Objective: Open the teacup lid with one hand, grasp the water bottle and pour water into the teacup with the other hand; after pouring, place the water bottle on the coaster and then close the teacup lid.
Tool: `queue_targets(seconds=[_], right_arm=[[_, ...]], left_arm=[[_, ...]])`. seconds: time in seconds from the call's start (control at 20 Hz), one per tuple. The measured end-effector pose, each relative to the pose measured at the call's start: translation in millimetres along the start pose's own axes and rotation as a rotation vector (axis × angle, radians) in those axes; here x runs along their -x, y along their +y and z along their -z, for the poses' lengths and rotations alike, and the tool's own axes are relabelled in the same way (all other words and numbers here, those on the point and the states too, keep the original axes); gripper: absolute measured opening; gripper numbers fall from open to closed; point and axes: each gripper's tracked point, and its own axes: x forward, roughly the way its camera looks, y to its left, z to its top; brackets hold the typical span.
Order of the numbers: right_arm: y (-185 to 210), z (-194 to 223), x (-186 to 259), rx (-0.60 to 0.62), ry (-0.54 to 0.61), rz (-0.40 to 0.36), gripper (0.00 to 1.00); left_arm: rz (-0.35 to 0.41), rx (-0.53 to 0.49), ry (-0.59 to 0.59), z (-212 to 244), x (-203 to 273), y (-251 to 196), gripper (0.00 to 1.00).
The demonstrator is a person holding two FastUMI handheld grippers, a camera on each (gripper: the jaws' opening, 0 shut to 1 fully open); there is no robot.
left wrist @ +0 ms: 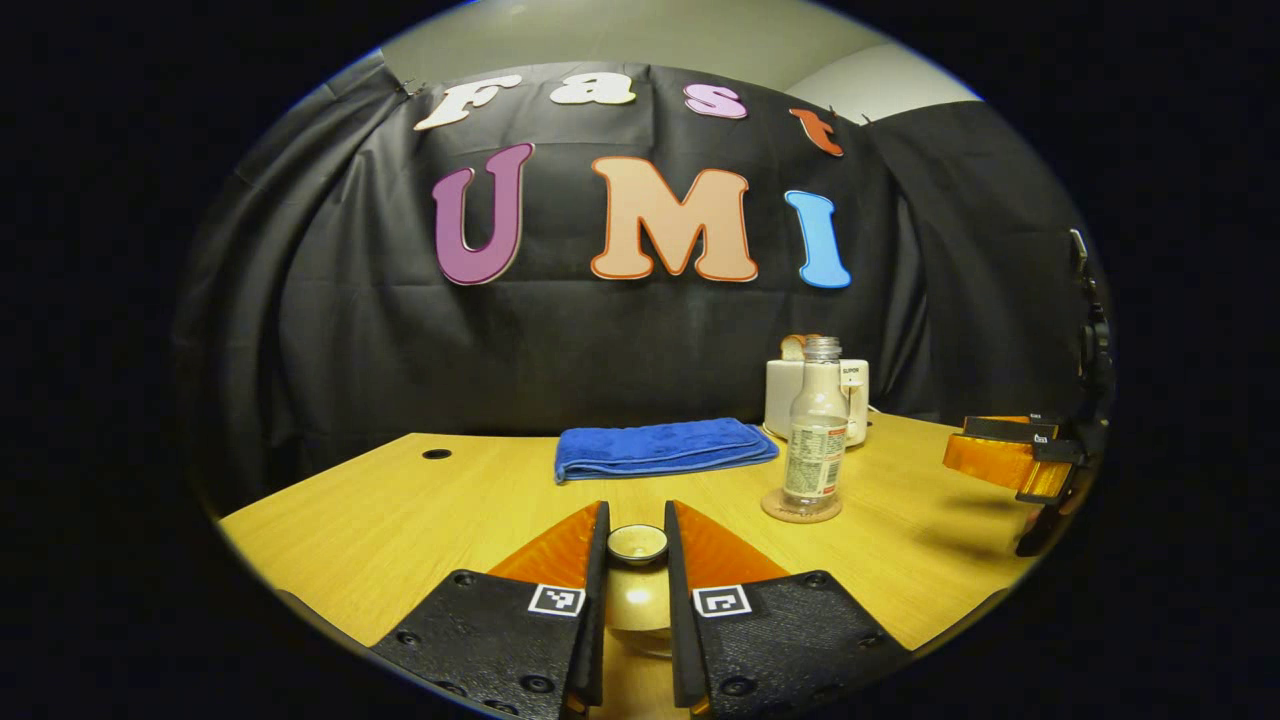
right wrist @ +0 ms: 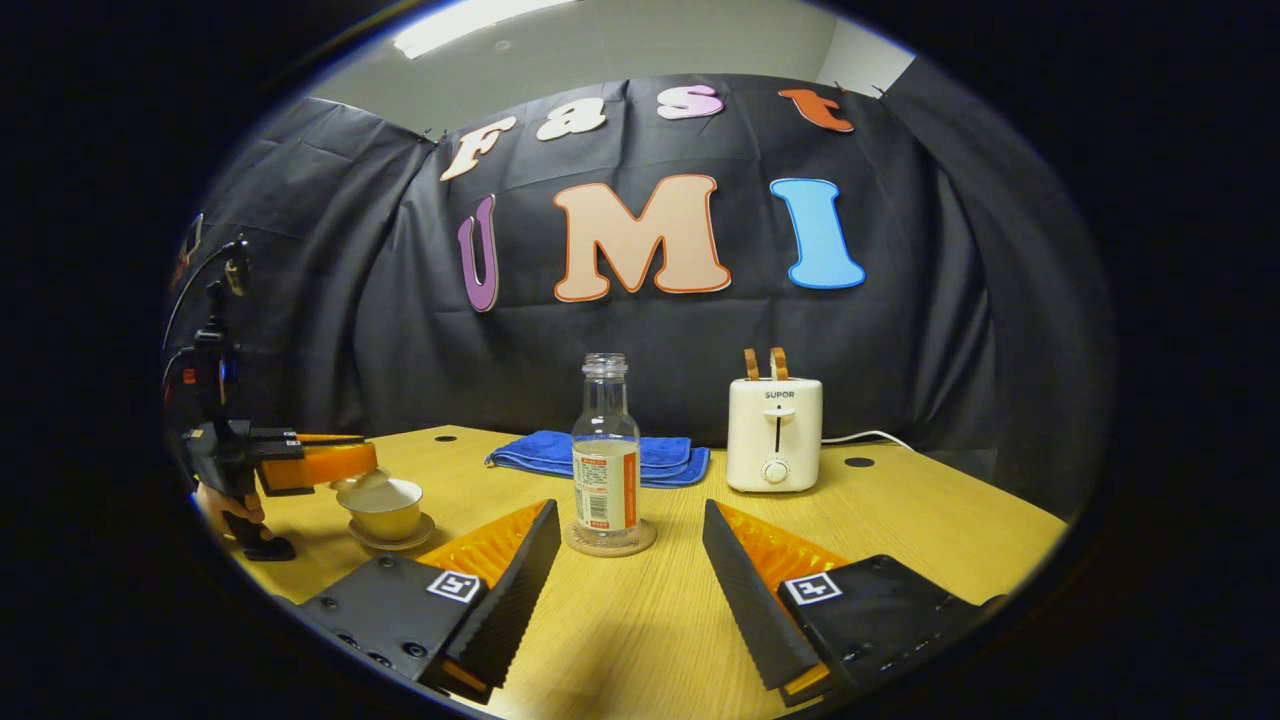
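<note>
At lower centre of the left gripper view, my left gripper held its jaws narrow around the teacup lid. Centre of the right gripper view, the water bottle stood on its coaster, my right gripper wide; I judged closing remained.

Dim booth lit from a ceiling light; sharp centre, fisheye bending at edges.

**Item count on the table**

One water bottle. One coaster. One teacup on one saucer, with one lid. One folded blue towel. One toaster holding two slices of toast. Two grippers: left gripper, right gripper.
</note>
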Motion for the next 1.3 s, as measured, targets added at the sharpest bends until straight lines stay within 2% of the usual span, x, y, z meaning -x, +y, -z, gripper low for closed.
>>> queue_targets(seconds=[0.1,0.15,0.2,0.3,0.65,0.7,0.75,0.8,0.85,0.9,1.0,1.05,1.1,1.15,1.2,1.25,1.3], right_arm=[[-1.0,-1.1,2.5,0.001,-0.001,0.004,0.94],[-2.2,-2.1,3.8,0.001,-0.004,0.010,0.89],[-4.8,-1.1,4.5,0.001,-0.003,0.019,0.94],[-5.9,-1.8,6.2,0.001,-0.003,0.025,0.94],[-7.4,-2.6,6.3,0.001,-0.002,0.027,0.94],[-7.3,-2.6,6.4,0.001,-0.002,0.027,0.89],[-7.6,-2.9,6.3,0.002,-0.002,0.027,0.94],[-7.4,-2.8,6.3,0.001,-0.001,0.027,0.89],[-7.7,-3.4,6.5,0.001,-0.001,0.027,0.94],[-7.5,-2.9,6.6,0.002,-0.001,0.026,0.89],[-7.9,-3.1,6.7,0.002,-0.001,0.027,0.89],[-8.4,-3.5,6.7,0.002,-0.001,0.029,0.94],[-8.9,-3.1,6.3,0.001,-0.001,0.031,0.94],[-8.8,-3.0,5.9,0.002,0.000,0.030,0.89],[-9.0,-3.1,6.3,0.002,-0.001,0.031,0.89],[-8.9,-3.3,6.4,0.002,-0.001,0.030,0.94],[-9.0,-3.1,6.1,0.002,-0.001,0.031,0.89]], left_arm=[[0.016,-0.020,0.024,3.5,-4.2,-7.9,0.25],[0.021,-0.033,0.046,7.3,-6.1,-9.1,0.24],[0.029,-0.041,0.065,10.3,-7.2,-11.4,0.24],[0.040,-0.055,0.088,13.2,-9.3,-14.1,0.24],[0.049,-0.066,0.109,15.3,-10.5,-16.2,0.26],[0.048,-0.064,0.106,15.1,-10.3,-15.4,0.27],[0.045,-0.061,0.100,13.2,-10.5,-15.0,0.28],[0.043,-0.058,0.096,13.4,-8.9,-14.4,0.30],[0.039,-0.053,0.086,11.8,-7.9,-13.6,0.31],[0.038,-0.049,0.079,10.7,-7.3,-13.4,0.35],[0.026,-0.036,0.057,6.7,-5.3,-9.8,0.44],[0.019,-0.031,0.049,4.8,-4.4,-7.7,0.48],[0.014,-0.026,0.045,4.9,-3.0,-7.5,0.58],[0.014,-0.023,0.044,5.4,-1.6,-7.8,0.65],[0.010,-0.019,0.041,5.5,1.4,-6.7,0.78],[0.005,-0.015,0.033,3.8,3.7,-5.2,0.83],[-0.003,-0.008,0.022,1.6,7.4,-2.7,0.90]])
